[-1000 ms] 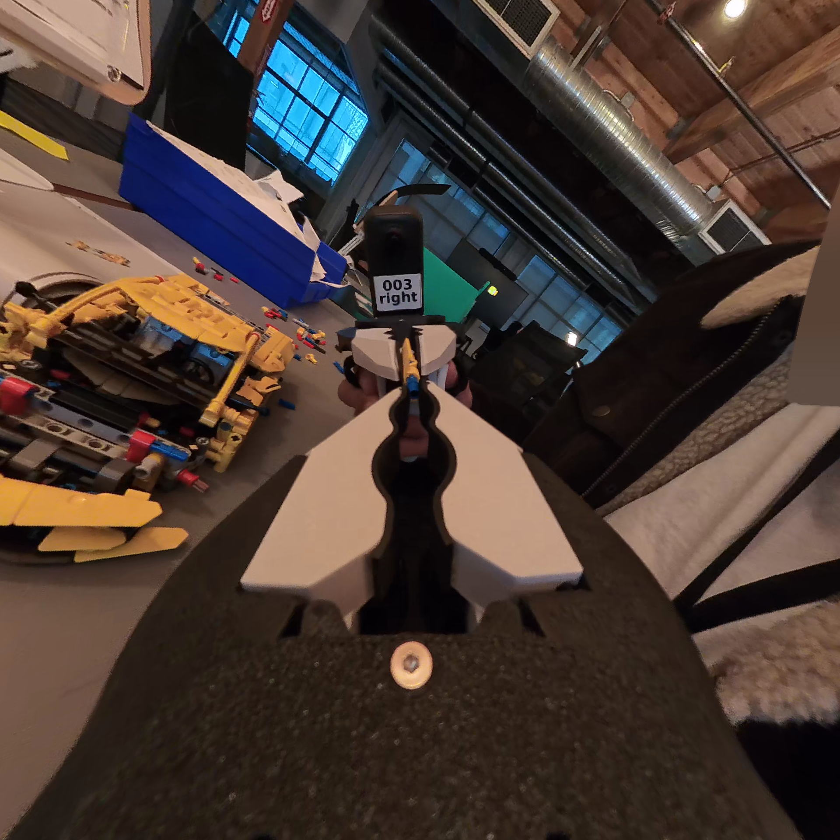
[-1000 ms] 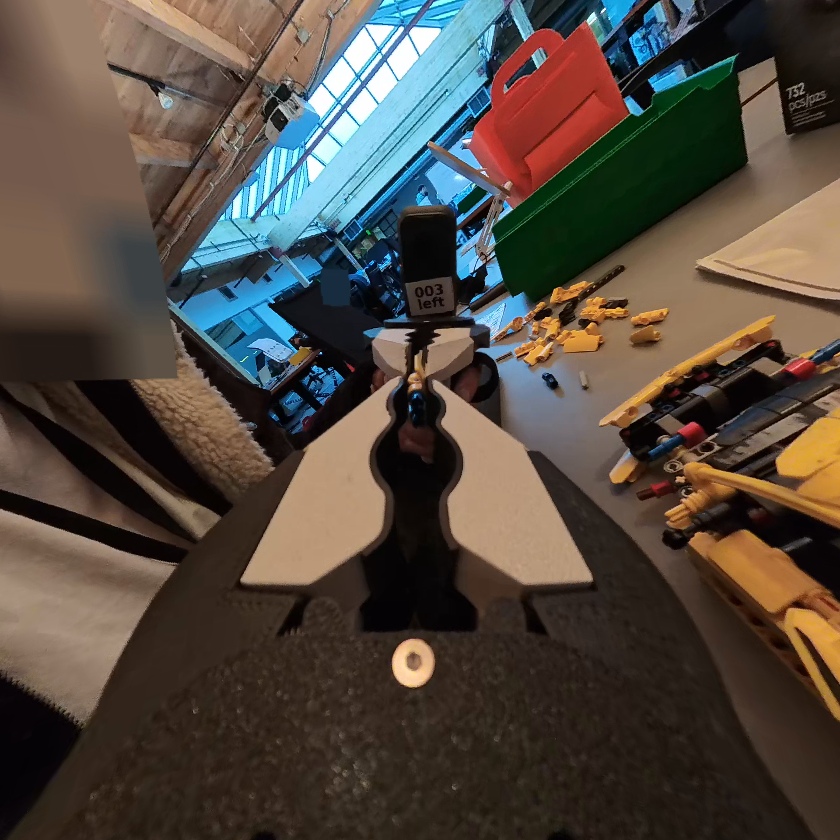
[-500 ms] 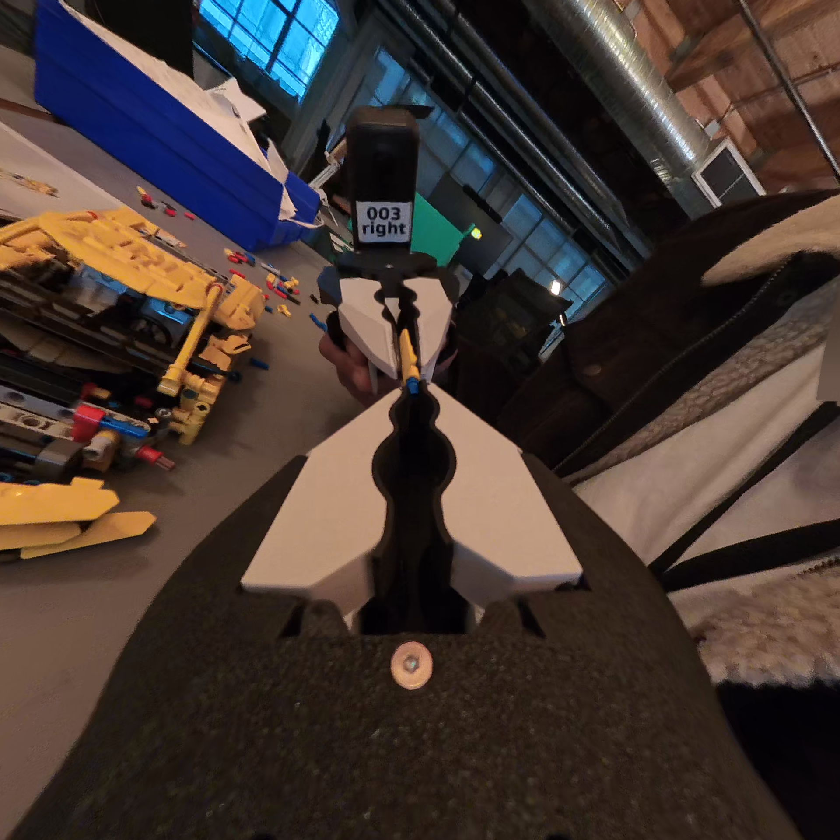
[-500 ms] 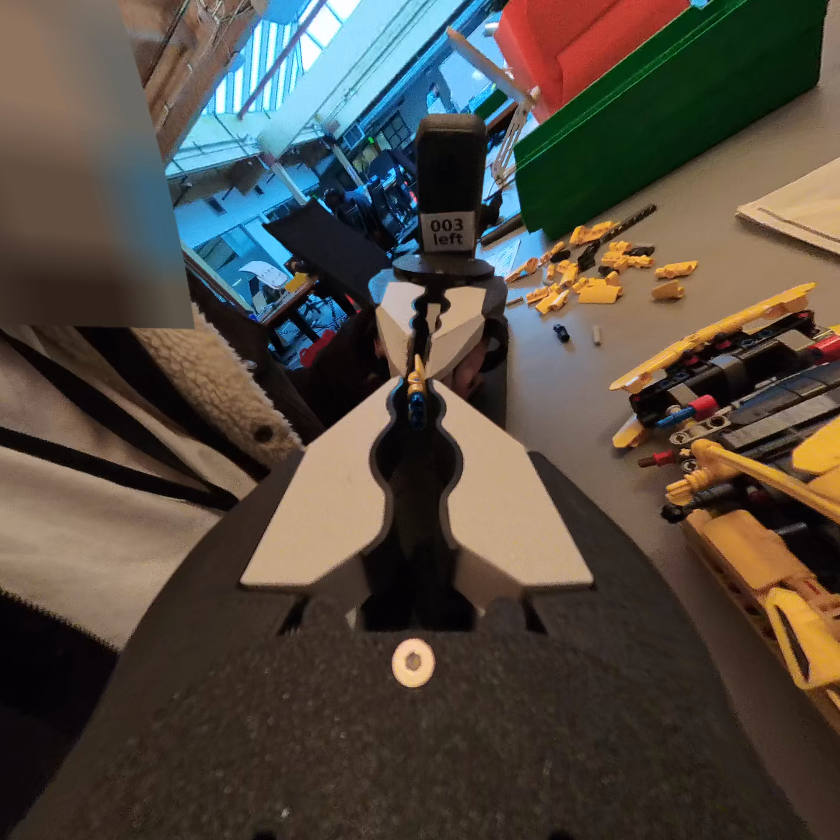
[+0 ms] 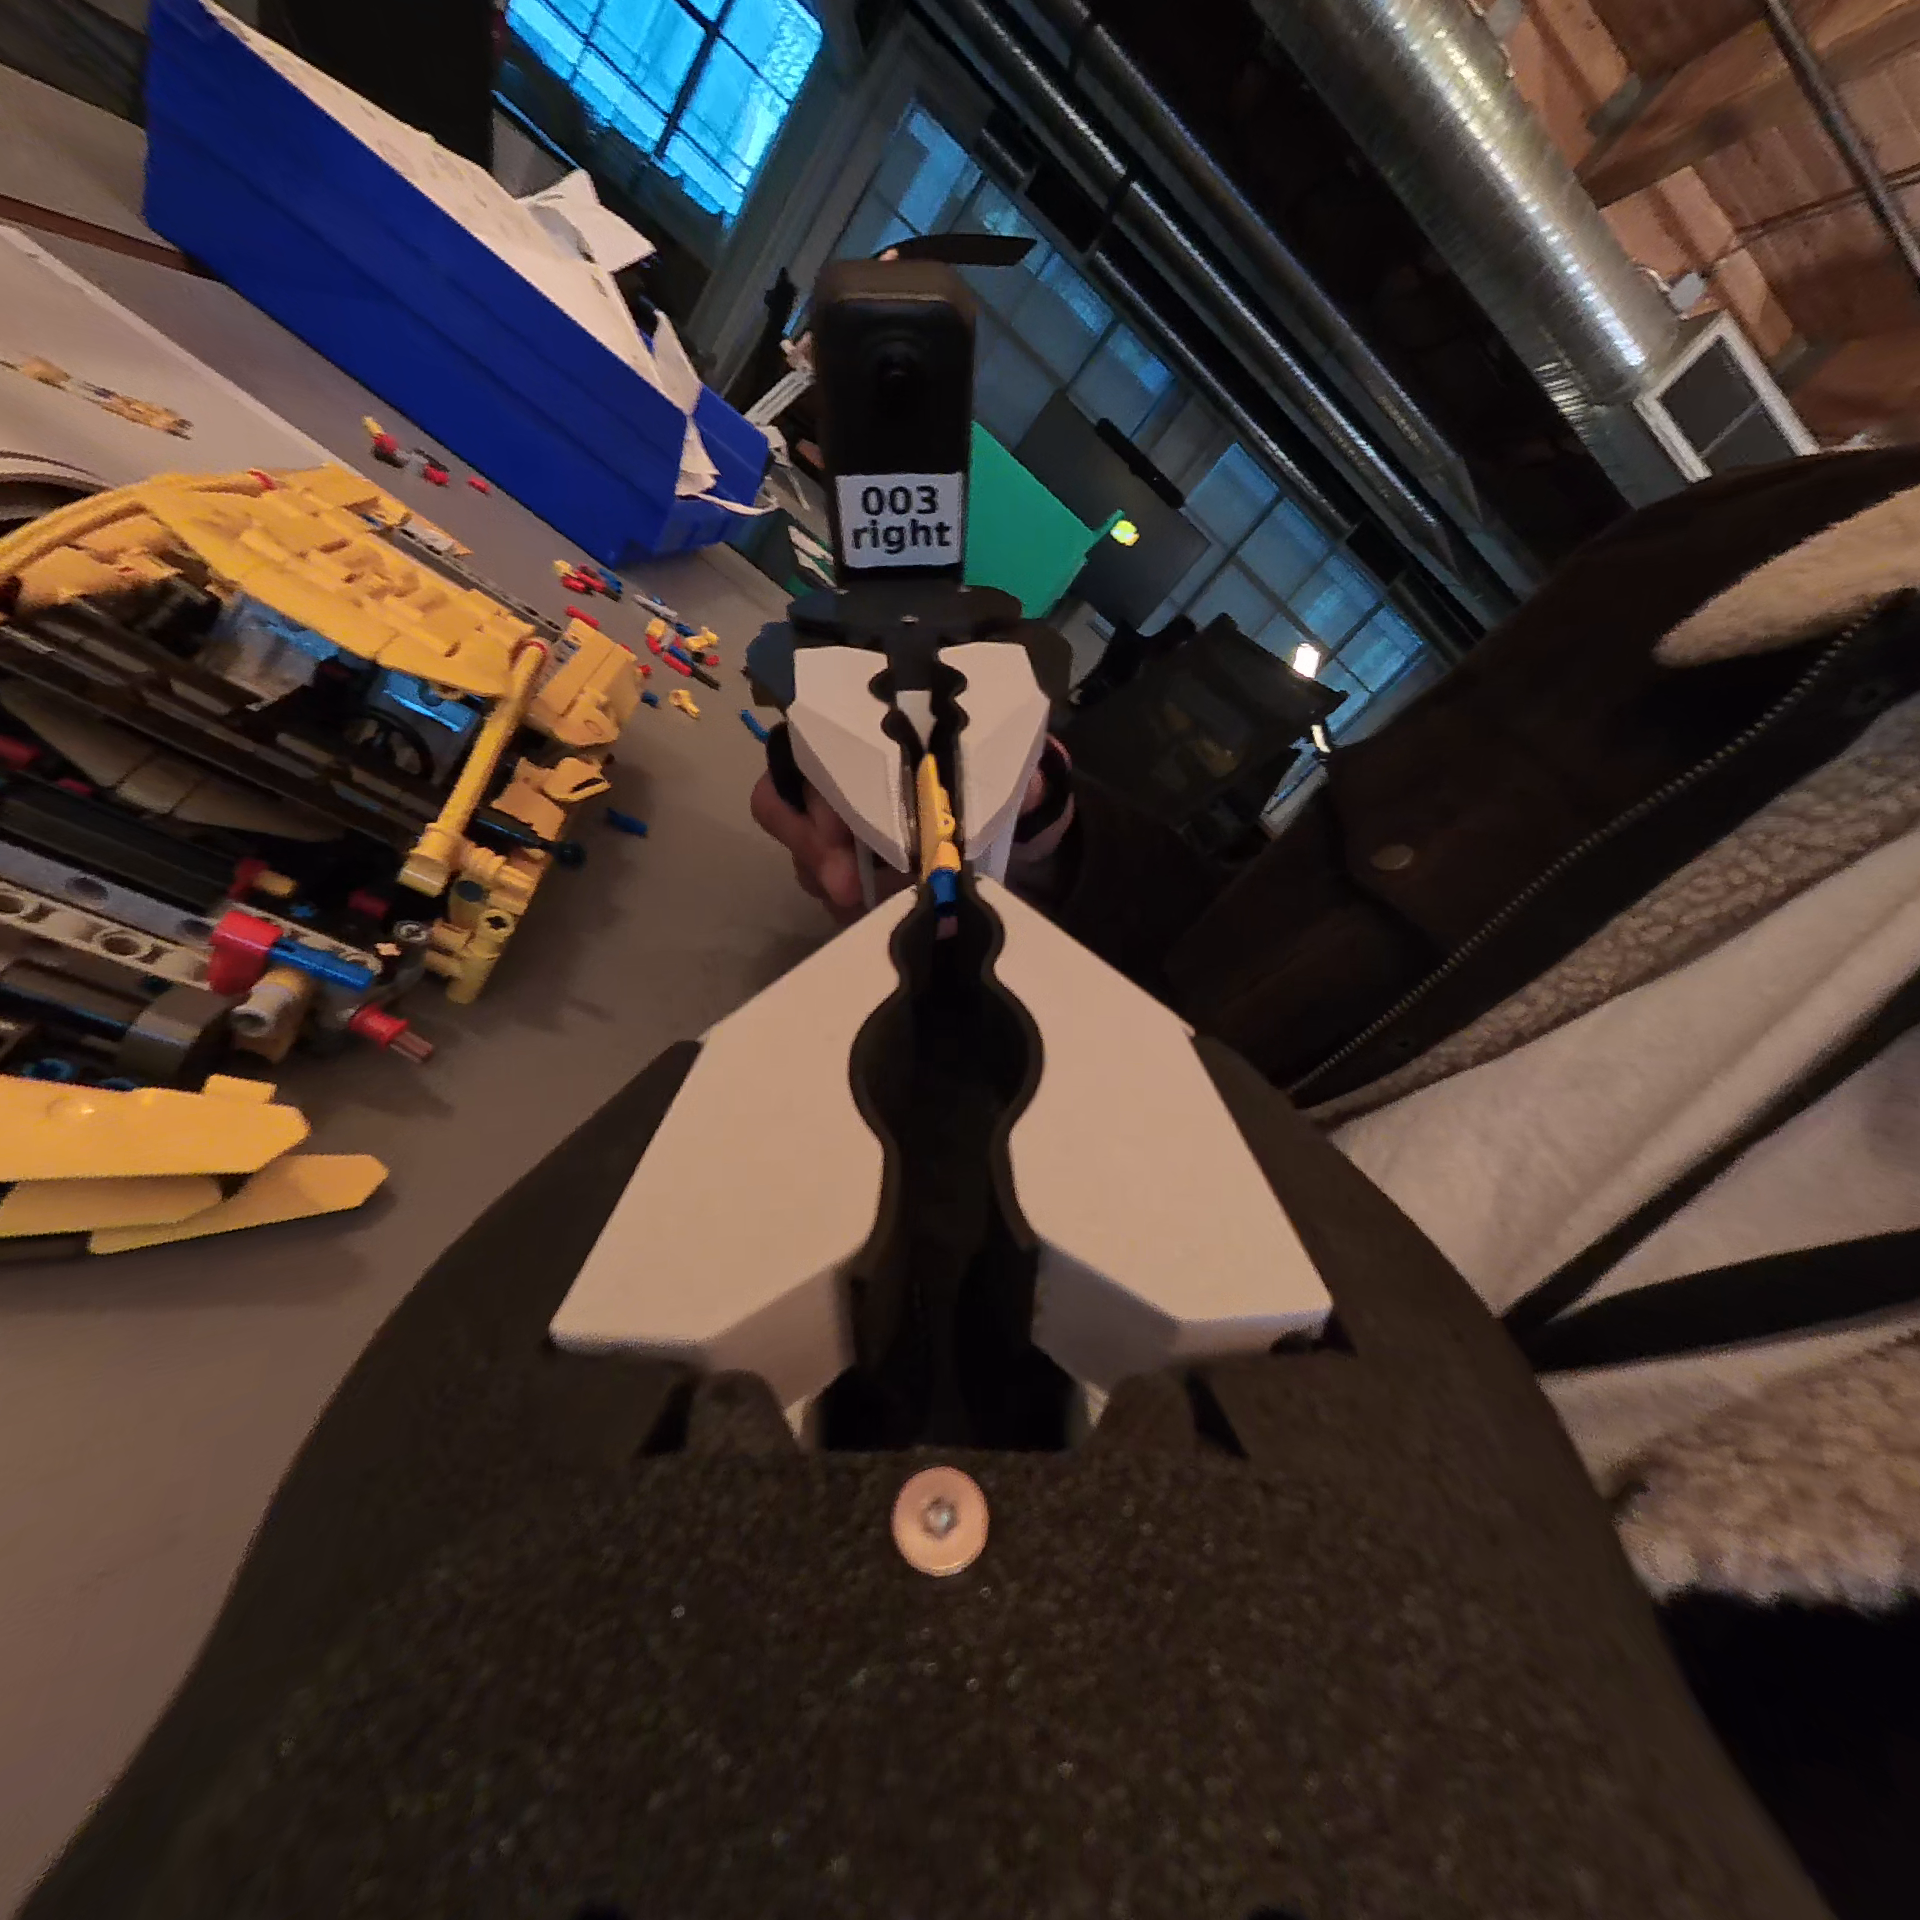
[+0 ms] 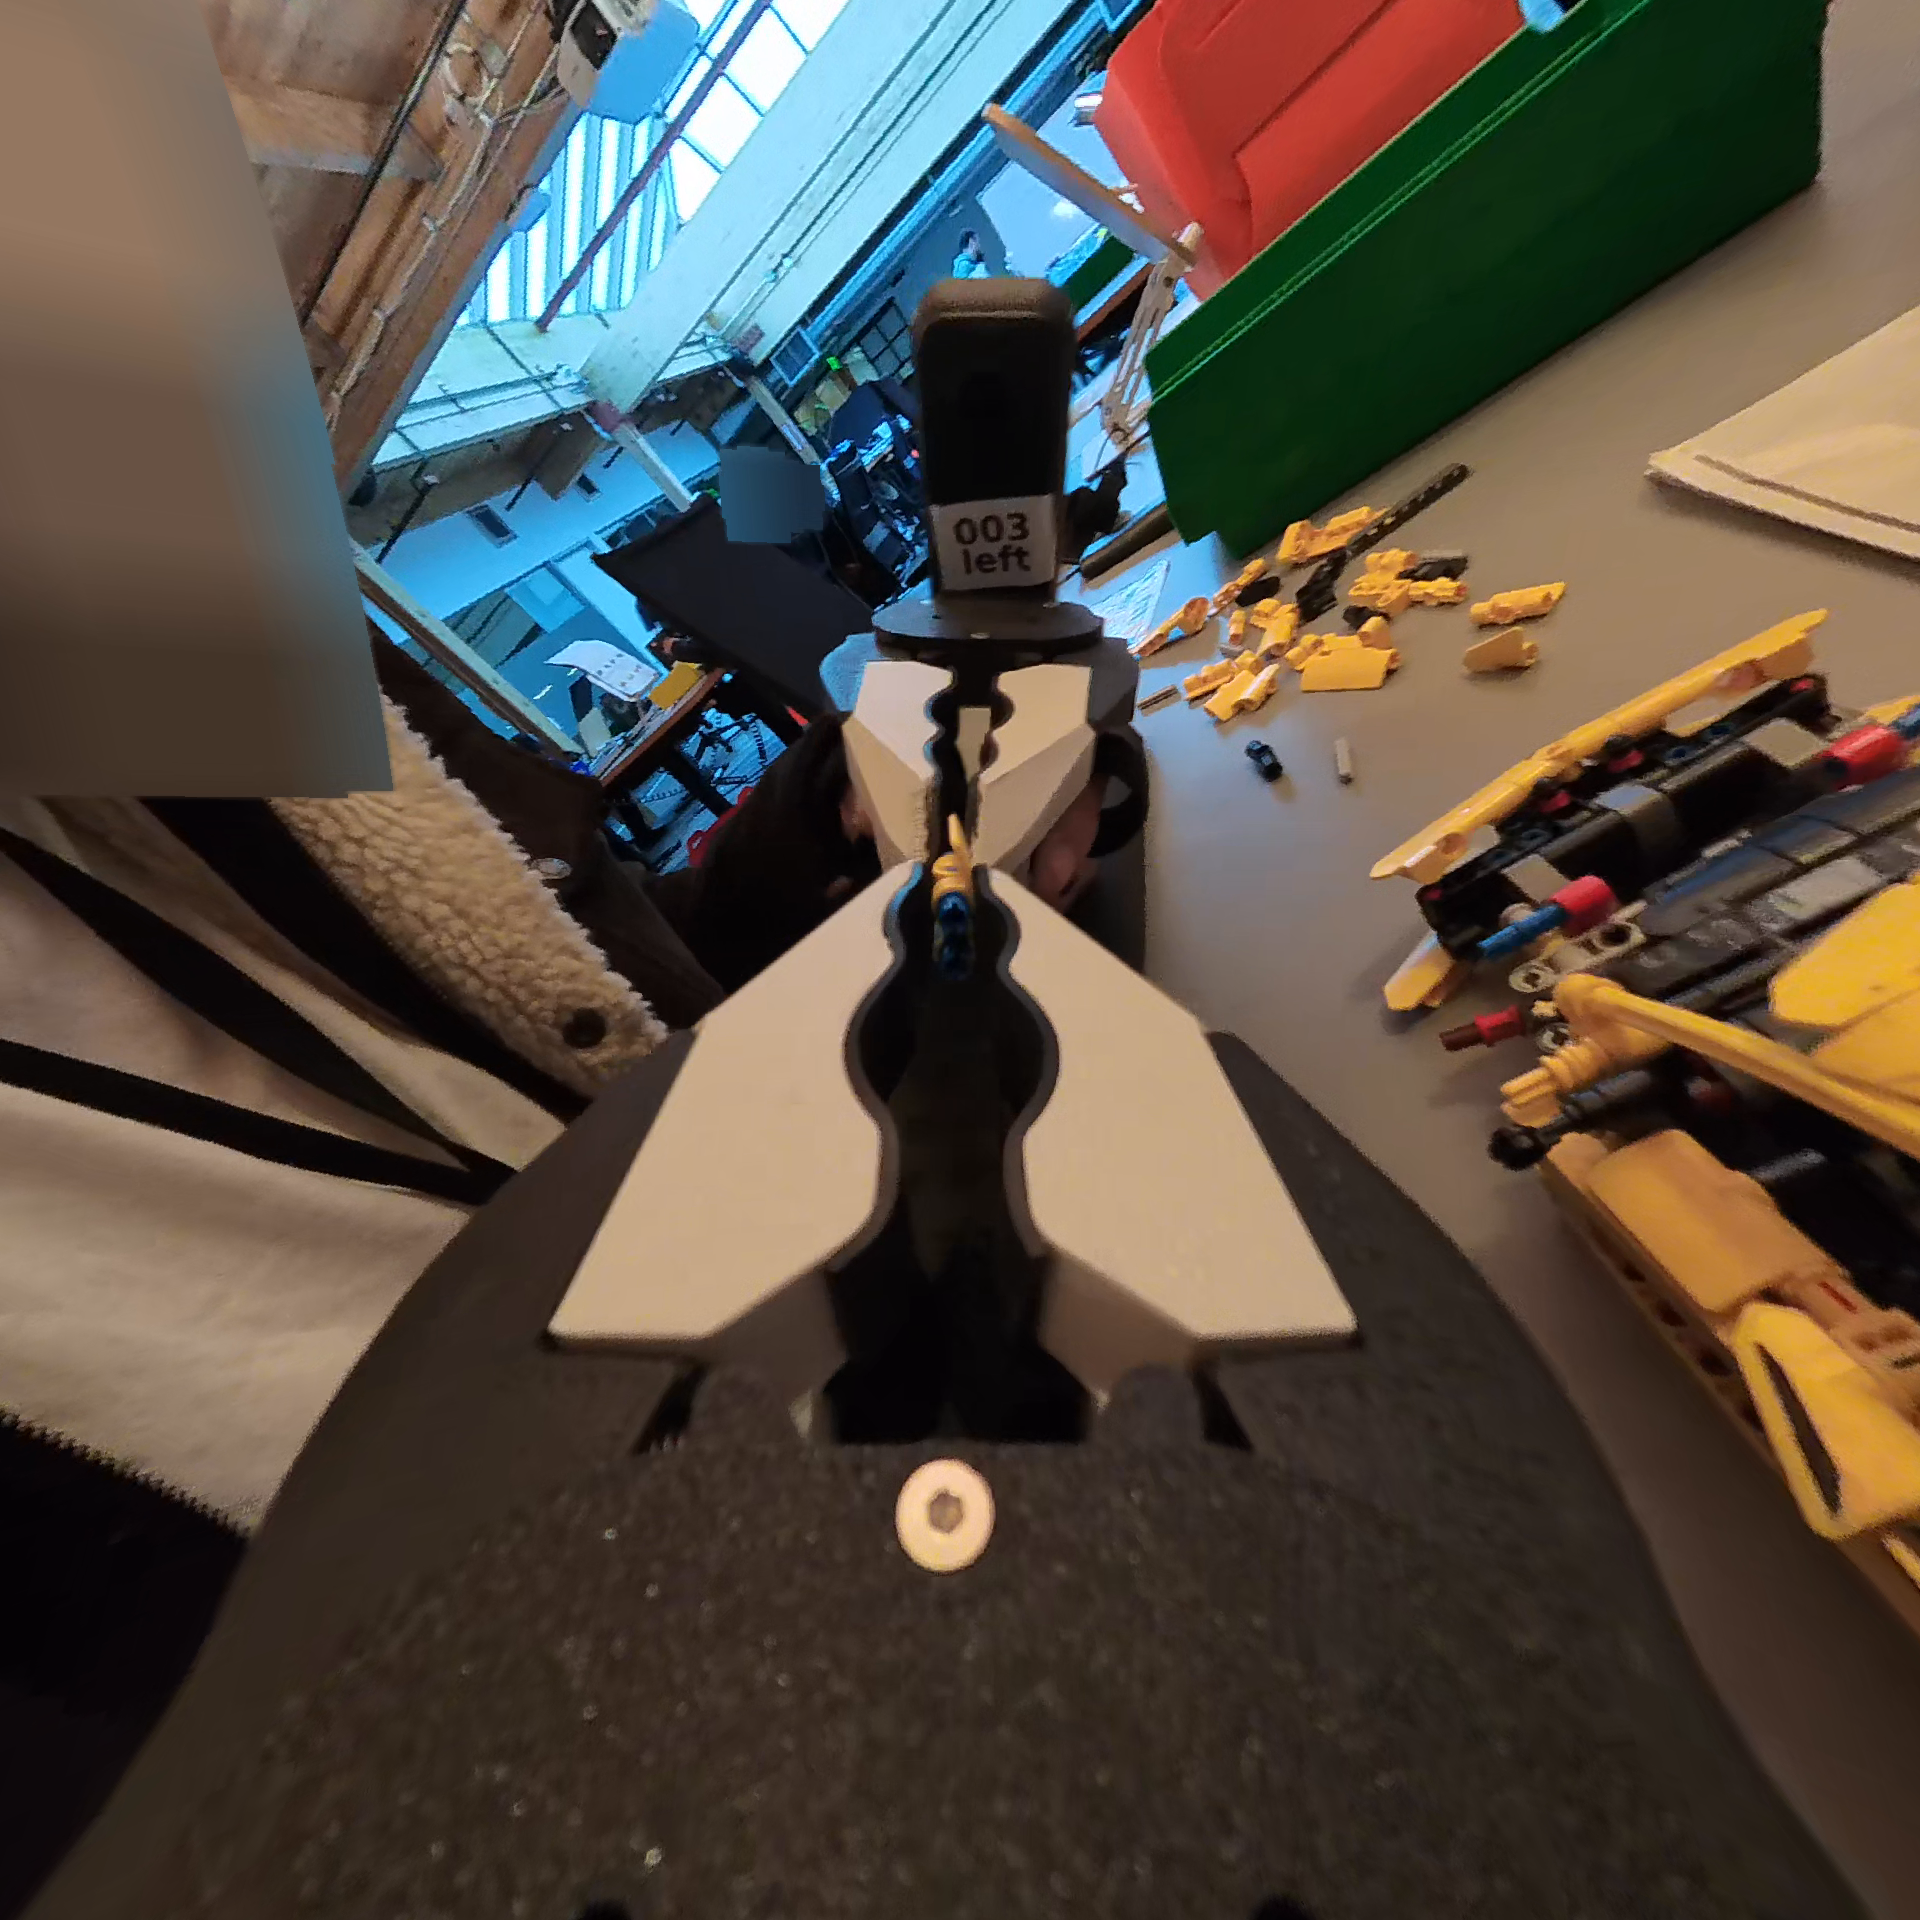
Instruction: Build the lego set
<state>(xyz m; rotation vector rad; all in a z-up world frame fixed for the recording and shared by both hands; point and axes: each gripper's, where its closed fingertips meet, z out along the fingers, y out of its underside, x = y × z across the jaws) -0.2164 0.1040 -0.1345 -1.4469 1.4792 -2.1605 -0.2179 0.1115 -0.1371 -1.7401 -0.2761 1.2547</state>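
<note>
My left gripper (image 5: 940, 899) and right gripper (image 6: 951, 878) point at each other, tip to tip, above the table's near edge. Both are shut on a small yellow piece with a blue pin (image 5: 935, 831), held between them. In each view a blue end (image 6: 951, 930) sits in that view's own jaws, and the yellow part (image 6: 954, 857) reaches toward the other gripper. The right gripper (image 5: 935, 852) shows in the left wrist view, and the left gripper (image 6: 958, 847) in the right wrist view. The partly built yellow and black lego car (image 5: 312, 644) lies on the grey table, also seen in the right wrist view (image 6: 1714, 987).
Loose yellow panels (image 5: 156, 1153) lie near the car. Several yellow pieces (image 6: 1340, 623) lie before a green bin (image 6: 1455, 343) holding a red carrier (image 6: 1299, 135). A blue bin (image 5: 395, 281) and small scattered pieces (image 5: 665, 644) are beyond the car. A person's fleece jacket (image 5: 1558, 935) is close behind the grippers. The tips of both grippers are at nearly the same place.
Both grippers stayed shut, tip to tip on the small piece. The pair tilted and shifted slightly, so the other gripper now looks closer and larger in each view.
</note>
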